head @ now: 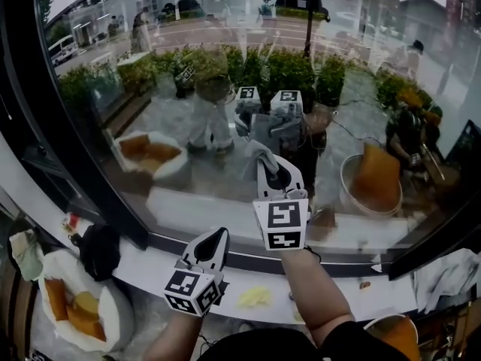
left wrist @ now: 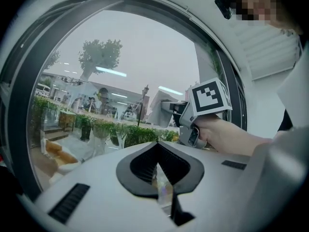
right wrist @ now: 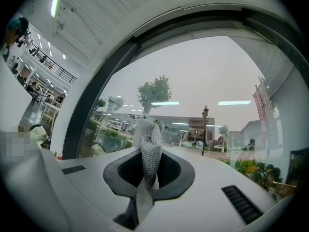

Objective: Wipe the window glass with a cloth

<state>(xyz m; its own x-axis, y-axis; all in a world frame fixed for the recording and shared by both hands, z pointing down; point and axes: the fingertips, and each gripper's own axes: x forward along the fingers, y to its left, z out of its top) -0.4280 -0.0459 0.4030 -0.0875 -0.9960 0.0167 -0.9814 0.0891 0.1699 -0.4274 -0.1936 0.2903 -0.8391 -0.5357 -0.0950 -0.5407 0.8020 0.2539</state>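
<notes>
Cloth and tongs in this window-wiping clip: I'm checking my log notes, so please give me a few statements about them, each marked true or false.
1. The right tongs are shut on the cloth. True.
2. The left tongs grip a second cloth. False: they are shut, with no cloth between them.
3. In the head view the left tongs are held higher than the right tongs. False: the left tongs are low, near the sill, and the right tongs are up by the glass.
4. Green plants stand outside, beyond the glass. True.
</notes>
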